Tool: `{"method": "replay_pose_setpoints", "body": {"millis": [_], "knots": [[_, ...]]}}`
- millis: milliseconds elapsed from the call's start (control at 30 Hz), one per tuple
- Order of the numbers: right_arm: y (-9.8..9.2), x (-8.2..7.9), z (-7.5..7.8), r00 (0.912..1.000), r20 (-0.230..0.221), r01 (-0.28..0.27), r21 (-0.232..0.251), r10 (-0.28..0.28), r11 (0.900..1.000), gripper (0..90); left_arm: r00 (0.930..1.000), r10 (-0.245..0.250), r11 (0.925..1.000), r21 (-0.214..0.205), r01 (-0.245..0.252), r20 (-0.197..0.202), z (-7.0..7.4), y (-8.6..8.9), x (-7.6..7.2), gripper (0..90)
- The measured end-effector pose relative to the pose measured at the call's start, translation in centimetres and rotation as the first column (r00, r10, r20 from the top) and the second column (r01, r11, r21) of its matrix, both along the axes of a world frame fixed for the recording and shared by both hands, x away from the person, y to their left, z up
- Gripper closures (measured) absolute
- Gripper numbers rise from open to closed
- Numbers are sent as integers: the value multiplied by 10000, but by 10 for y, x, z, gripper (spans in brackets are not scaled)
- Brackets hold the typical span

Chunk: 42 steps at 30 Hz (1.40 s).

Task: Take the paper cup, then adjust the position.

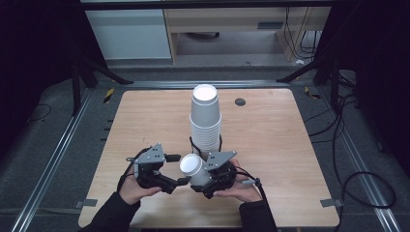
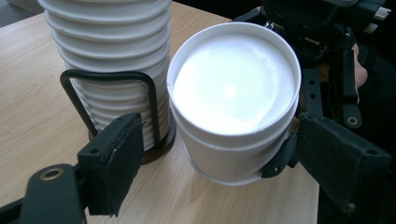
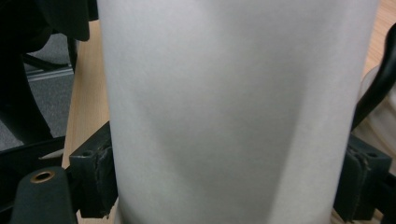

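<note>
A: What does the room hold?
B: A light wooden table (image 1: 270, 145) on grey floor, dark curtains at both sides.
A: And the grippers?
B: The right gripper (image 1: 207, 182) clamps a tilted white cup (image 1: 194, 168) near the table's front, beside the cup stack (image 1: 205, 123). The left gripper (image 1: 180, 181) stands open.

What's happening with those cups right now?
Right gripper shut on single cup. Left gripper open, alongside it. Cup stack upright in wire holder just behind.

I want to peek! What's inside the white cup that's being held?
Nothing shows inside the cup: a bare white bottom and walls. The right gripper holds it tilted; its outside base is hidden.
</note>
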State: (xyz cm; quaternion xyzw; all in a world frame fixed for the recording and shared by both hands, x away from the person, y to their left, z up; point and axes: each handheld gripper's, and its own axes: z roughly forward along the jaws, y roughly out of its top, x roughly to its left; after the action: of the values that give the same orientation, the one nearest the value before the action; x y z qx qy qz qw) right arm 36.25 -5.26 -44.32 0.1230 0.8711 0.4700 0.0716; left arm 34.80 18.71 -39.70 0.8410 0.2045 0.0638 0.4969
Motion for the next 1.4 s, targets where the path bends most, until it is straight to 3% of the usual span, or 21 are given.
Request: {"method": "replay_pose_setpoints", "body": {"millis": [300,900,1233,1400], "knots": [[12,-1,1,9992,105,-380,-424,385,9984,144,9999,-104,9999,101,105,-78,-2,-2,0,147],[22,0,-2,9974,279,-669,184,664,9976,146,9997,-150,9998,135,153,-187,-9,-9,2,151],[23,1,-5,9983,199,-558,237,553,9982,144,9997,-130,9999,60,131,-213,-10,-10,2,186],[25,0,-5,9987,167,-480,148,478,9987,133,9998,-105,9997,215,109,-180,-10,-11,2,192]]}}
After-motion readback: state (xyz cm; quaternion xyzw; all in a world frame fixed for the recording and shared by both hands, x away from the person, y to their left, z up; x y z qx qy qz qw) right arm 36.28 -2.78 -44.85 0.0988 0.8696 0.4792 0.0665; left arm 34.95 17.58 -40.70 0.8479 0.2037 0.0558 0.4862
